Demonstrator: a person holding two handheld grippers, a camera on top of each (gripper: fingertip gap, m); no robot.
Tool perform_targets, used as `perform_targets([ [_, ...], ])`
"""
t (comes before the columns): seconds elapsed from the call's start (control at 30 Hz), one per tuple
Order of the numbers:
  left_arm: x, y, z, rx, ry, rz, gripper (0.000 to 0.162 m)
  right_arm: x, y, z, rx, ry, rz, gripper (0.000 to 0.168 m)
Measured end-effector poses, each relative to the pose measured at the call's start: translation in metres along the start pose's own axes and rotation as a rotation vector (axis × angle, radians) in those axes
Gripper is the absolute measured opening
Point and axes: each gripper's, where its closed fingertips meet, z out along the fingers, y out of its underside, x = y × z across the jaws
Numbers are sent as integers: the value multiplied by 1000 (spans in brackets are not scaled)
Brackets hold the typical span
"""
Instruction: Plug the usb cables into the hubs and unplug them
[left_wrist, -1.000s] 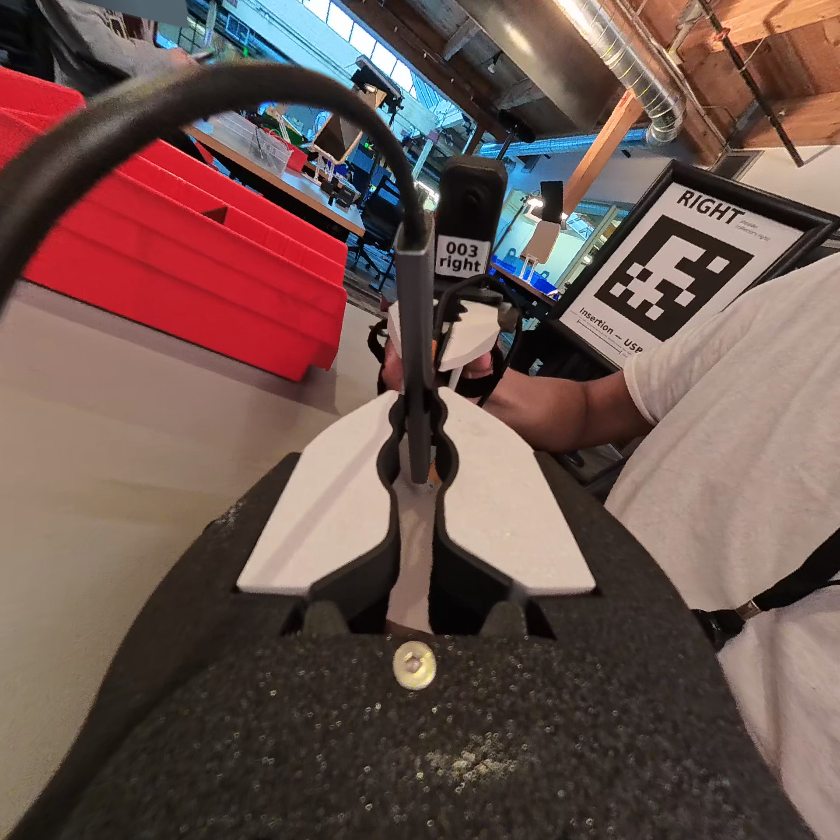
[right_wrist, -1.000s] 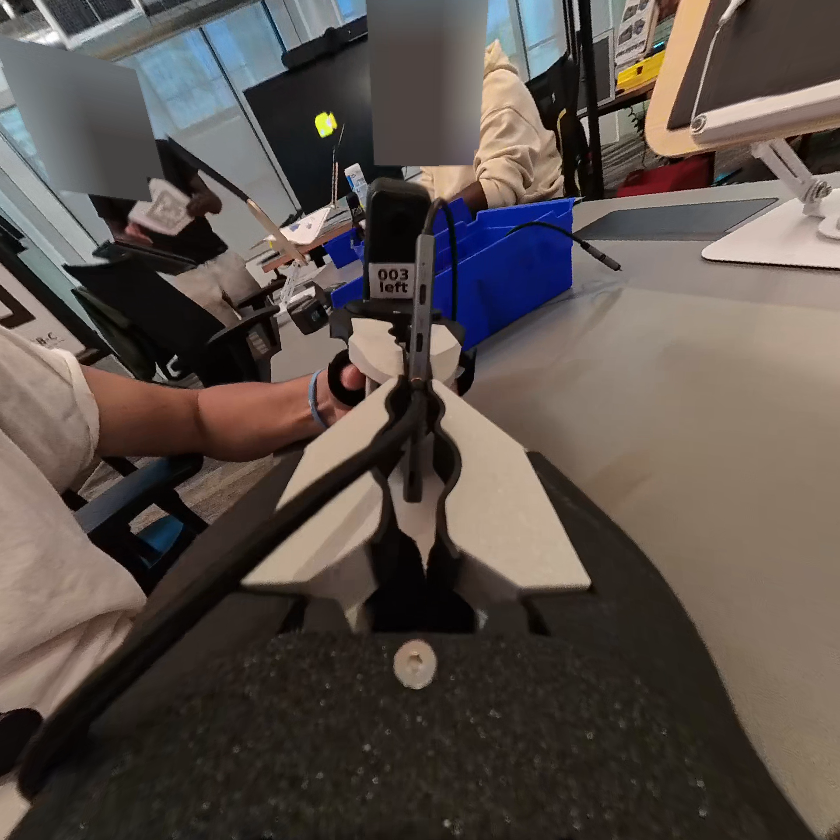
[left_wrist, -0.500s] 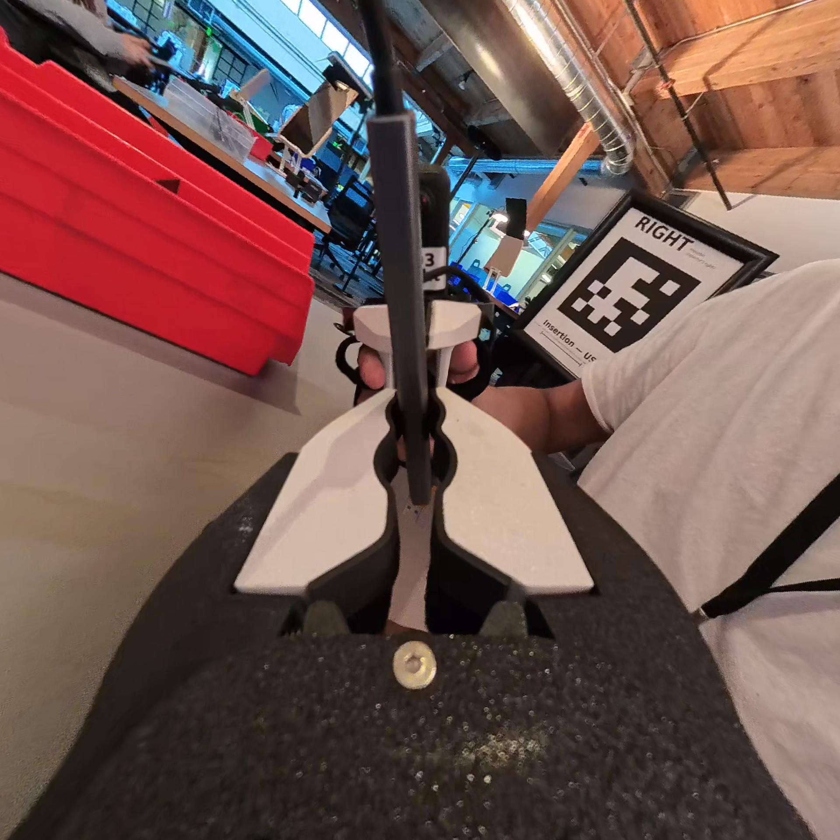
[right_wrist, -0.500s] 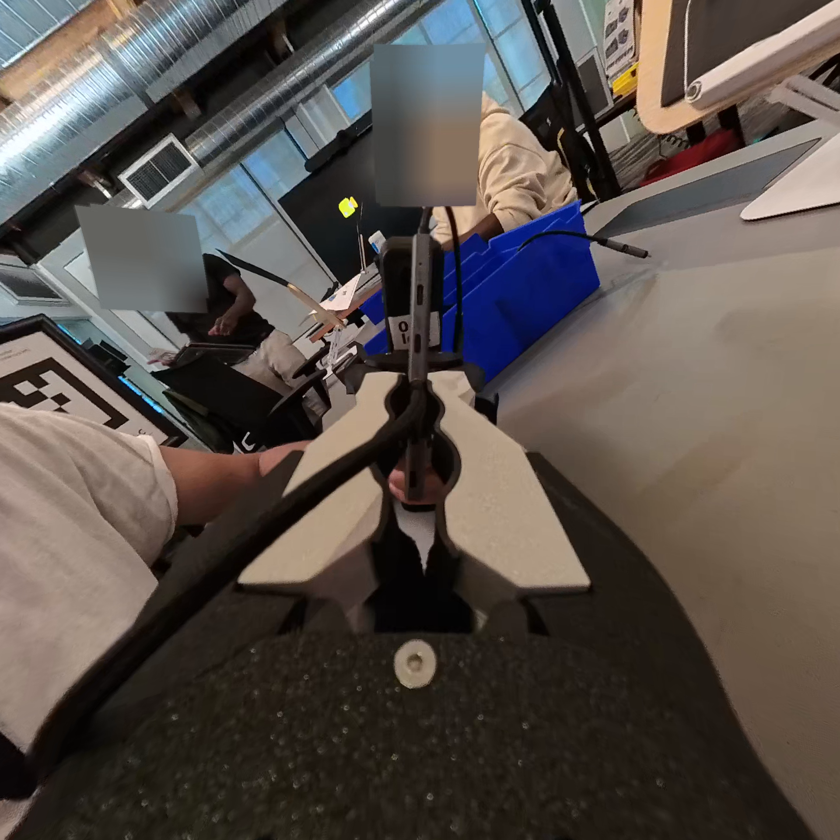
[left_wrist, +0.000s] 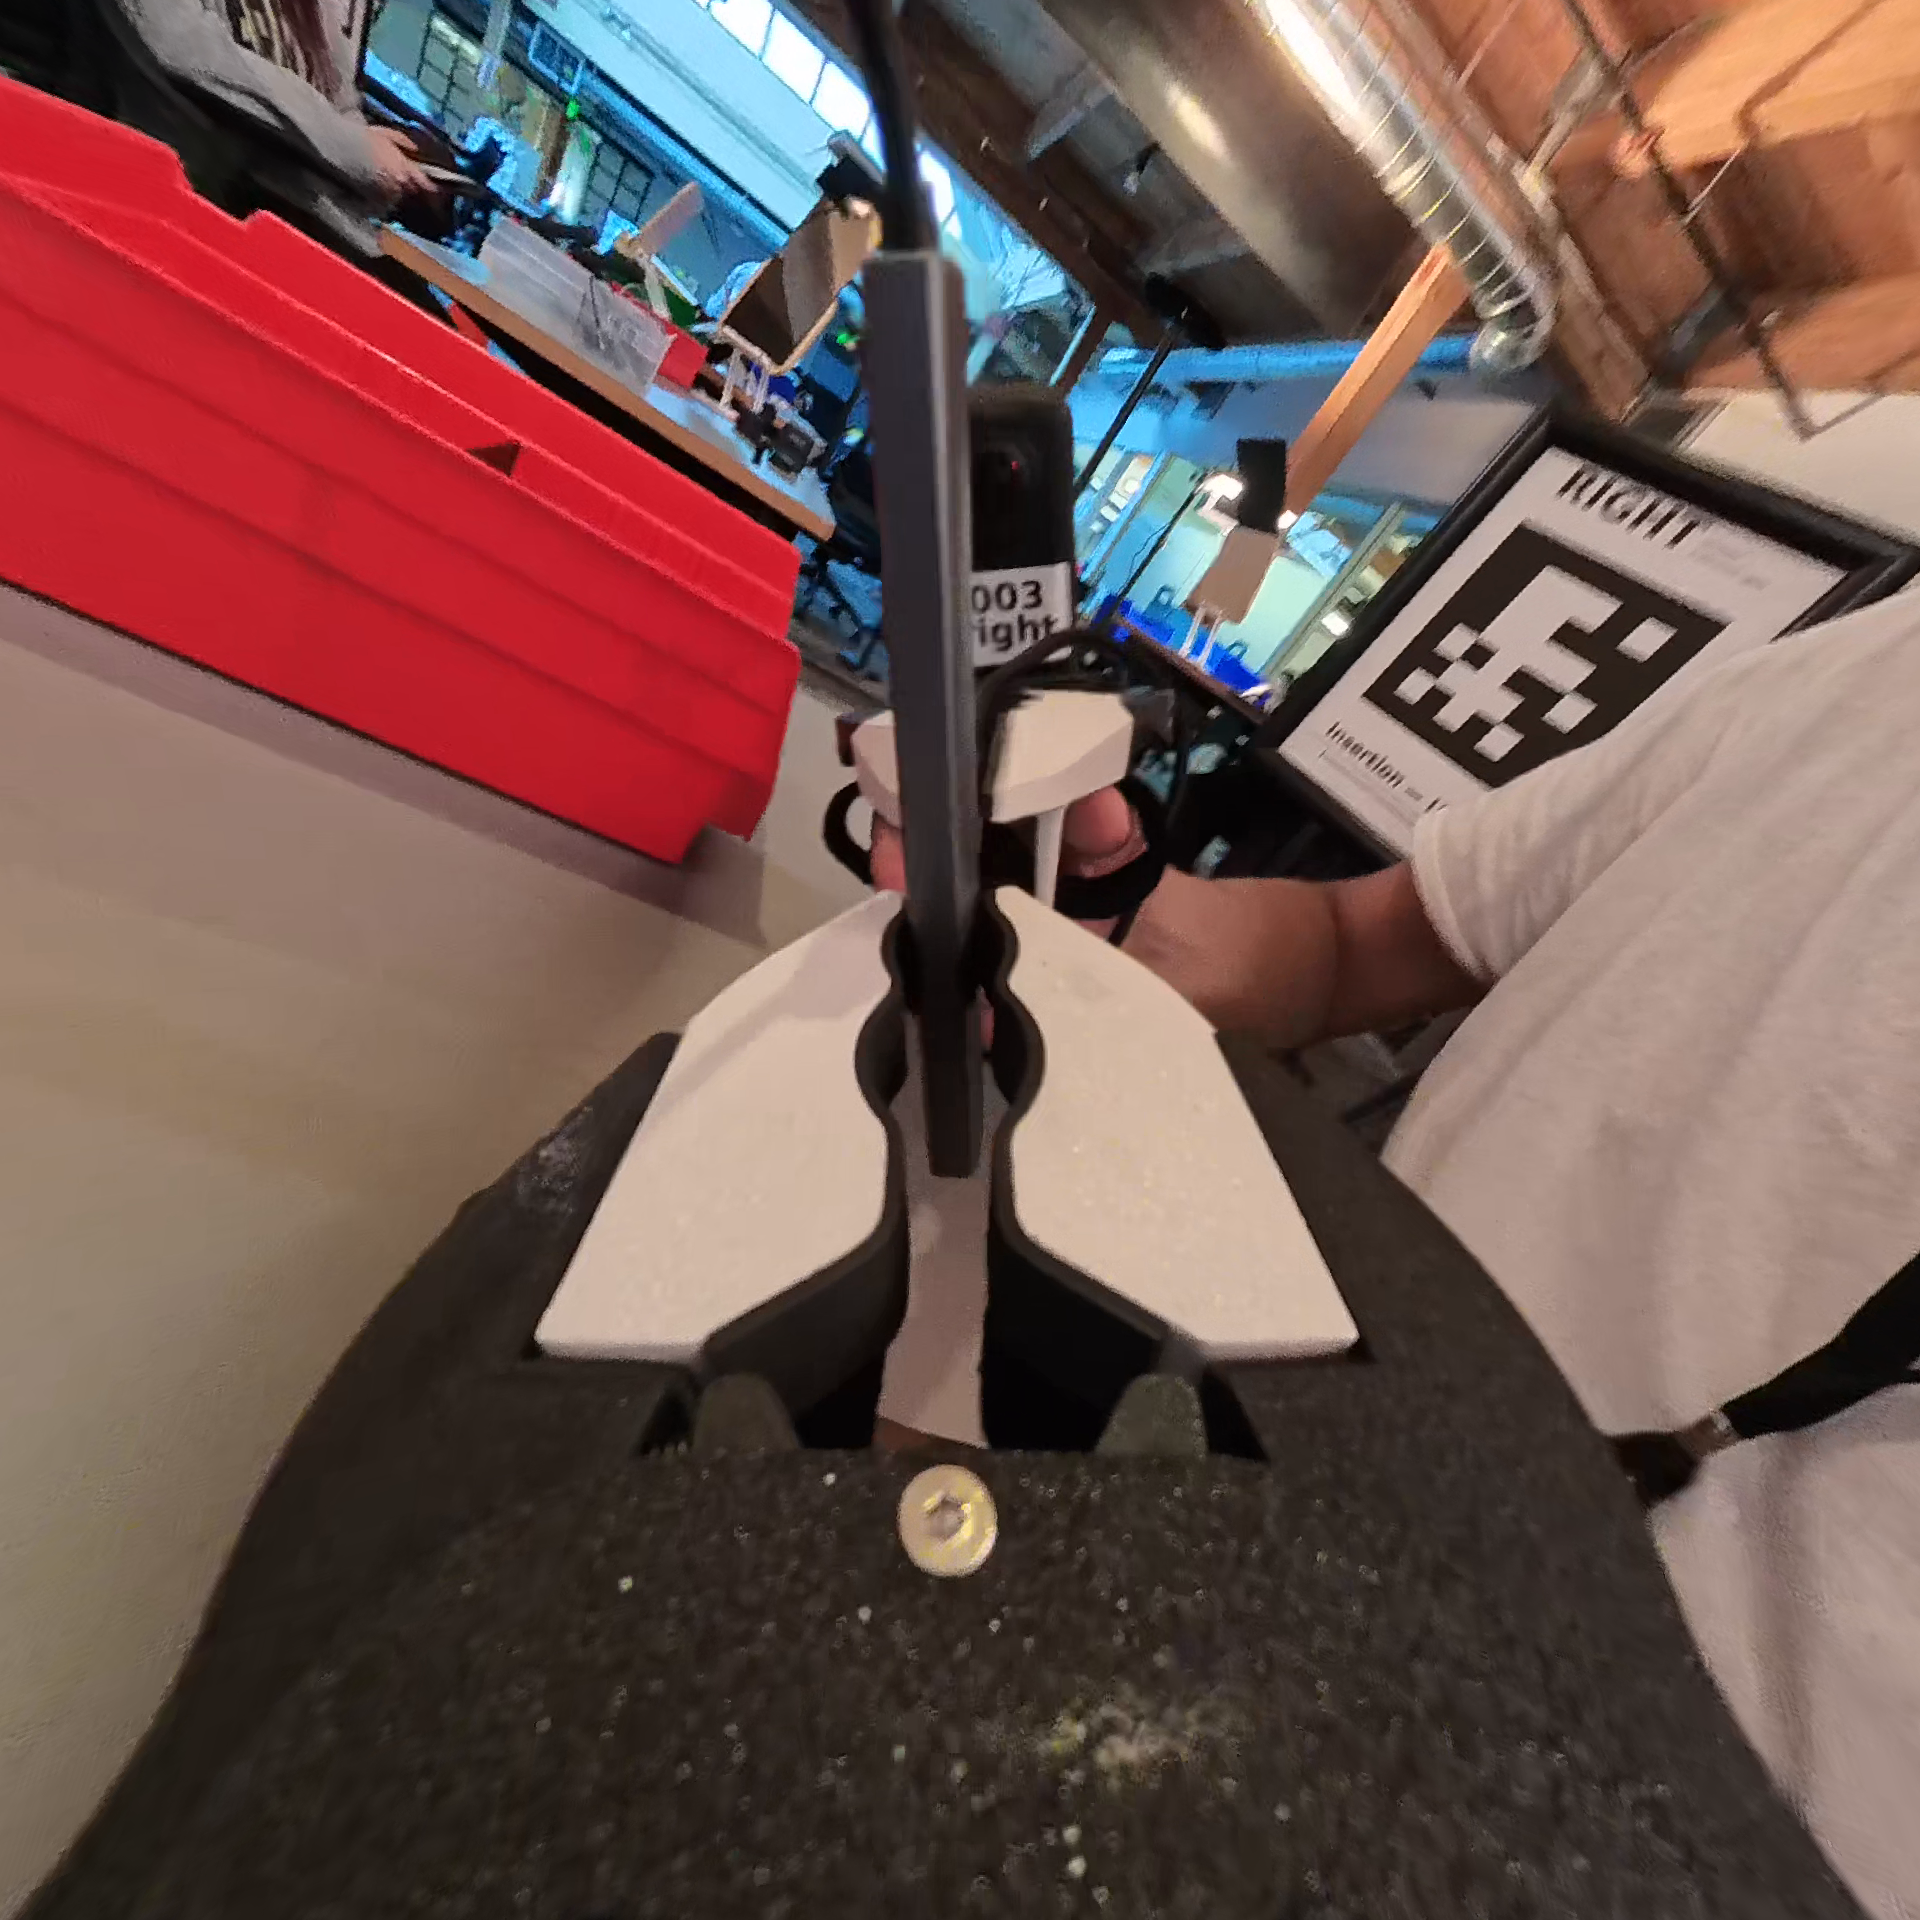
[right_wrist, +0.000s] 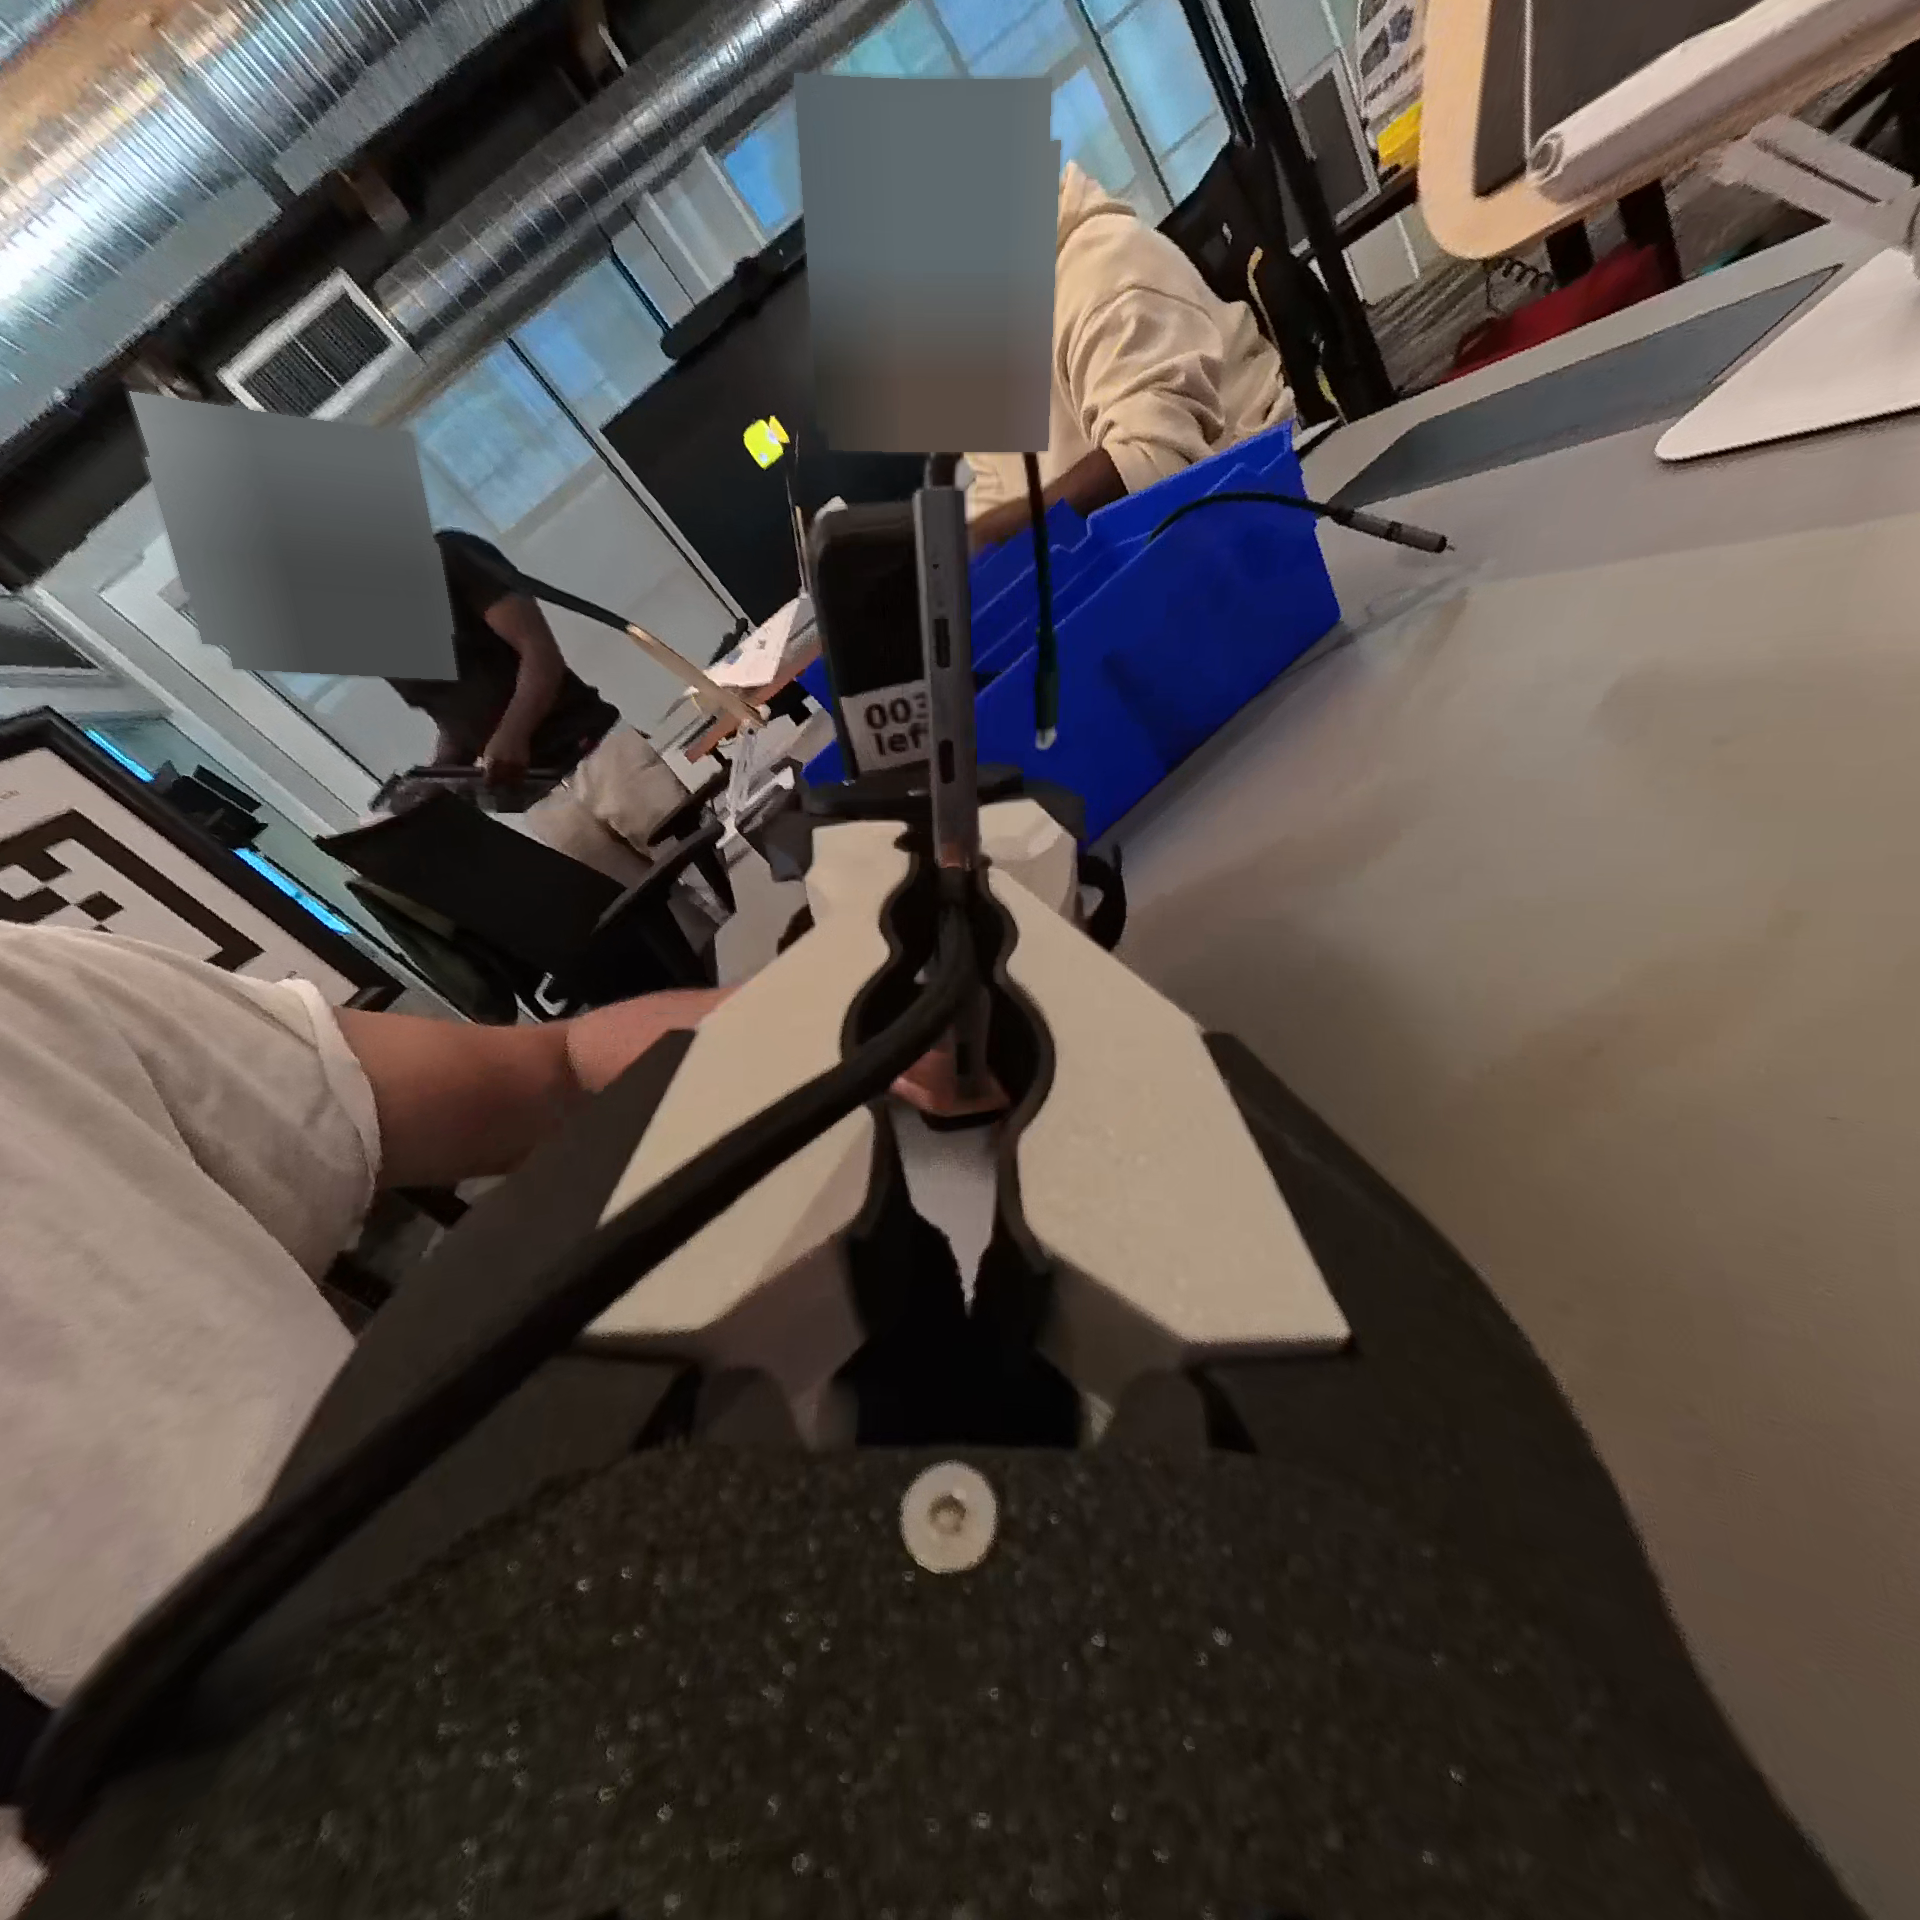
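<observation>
A workshop with exposed silver ducts and wooden beams surrounds a pale grey tabletop (left_wrist: 260, 1039), where a stack of red plastic bins (left_wrist: 364, 540) stands at the far left in the left wrist view. In that view the left hand-held gripper (left_wrist: 943, 997) has its white fingers pressed together on a slim dark grey rectangular hub (left_wrist: 925, 675), which stands upright between them with a black cable (left_wrist: 894, 114) leaving its top end. Just behind the hub is the right hand-held gripper (left_wrist: 997, 748), held in a person's hand (left_wrist: 1101, 842), and beyond it a framed black-and-white marker board (left_wrist: 1538, 655) leans. In the right wrist view the right hand-held gripper (right_wrist: 951, 914) pinches the black cable where it joins the hub's near end, the cable trailing down to the lower left; the hub rises past the tips in front of the left hand-held gripper's camera. A blue plastic bin (right_wrist: 1164, 634) sits on the tabletop behind, with a thin black plug lead (right_wrist: 1299, 509) sticking out over its rim. A white monitor stand (right_wrist: 1808, 364) occupies the far right corner.
</observation>
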Motion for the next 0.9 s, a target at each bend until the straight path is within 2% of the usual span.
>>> perform_targets([
  [0.3,-5,-9,-9,32,-57,42,10,2,3,-1,-12,2,13,4],
  [0.43,1,-11,-12,63,13,-18,10,-2,3,0,-12,-28,34,4],
  [0.9,11,-11,-10,77,83,-48,9,-12,3,-3,-55,-41,-49,4],
])
